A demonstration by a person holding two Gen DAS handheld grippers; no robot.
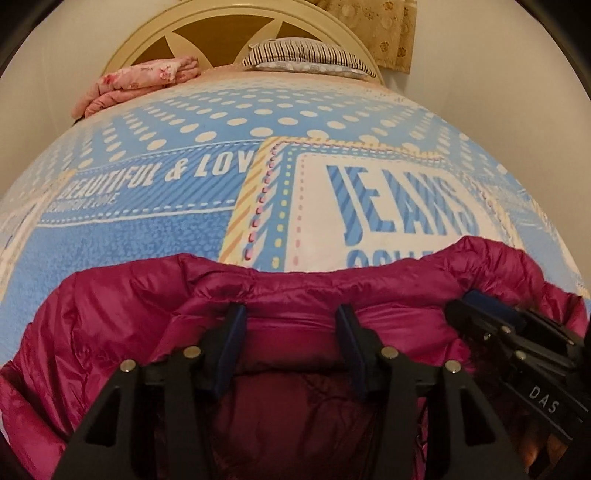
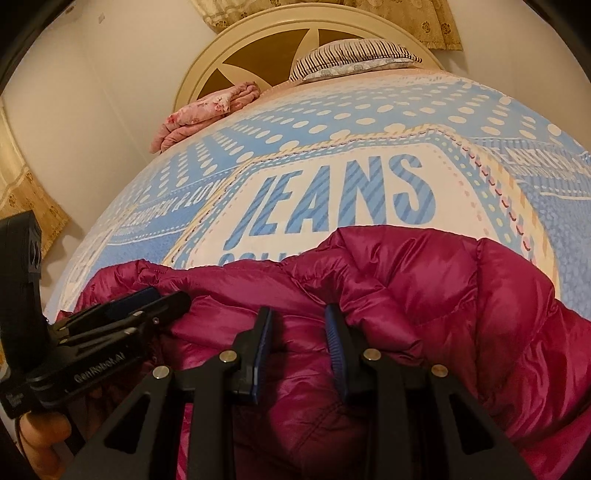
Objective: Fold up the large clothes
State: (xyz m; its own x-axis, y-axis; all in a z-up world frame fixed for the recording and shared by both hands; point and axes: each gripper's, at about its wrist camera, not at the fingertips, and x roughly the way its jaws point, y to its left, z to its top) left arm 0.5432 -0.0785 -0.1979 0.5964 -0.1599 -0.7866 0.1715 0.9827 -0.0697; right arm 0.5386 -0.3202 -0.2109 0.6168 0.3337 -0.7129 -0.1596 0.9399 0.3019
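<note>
1. Magenta puffer jacket (image 1: pixel 147 306) spread across the lower half of both frames, lying on the bed (image 1: pixel 147 236) over the lower edge of the white "JEANS" panel of the blue dotted bedspread.
2. Left gripper (image 1: pixel 291 332) at bottom centre of the left wrist view, pointing down over the jacket's collar area; jaws apart, jacket fabric lying between the blue pads, no pinch visible.
3. Right gripper (image 2: pixel 299 336) at bottom centre of the right wrist view, jaws narrower, a puffed fold of jacket bulging up between the pads; cannot tell for sure whether clamped on it.
4. Each gripper visible in the other's view: right one at lower right of the left view, left one at lower left of the right view, close beside each other over the same edge of the jacket.
5. Fingers (image 2: pixel 40 428) of a hand at far lower left of the right view, wrapped under the left tool.
6. Folded pink floral blanket (image 1: pixel 136 83) upper left, striped pillow (image 1: pixel 306 55) top centre, against the cream headboard (image 1: pixel 122 48).
7. Patterned curtain (image 1: pixel 384 33) at top right.
</note>
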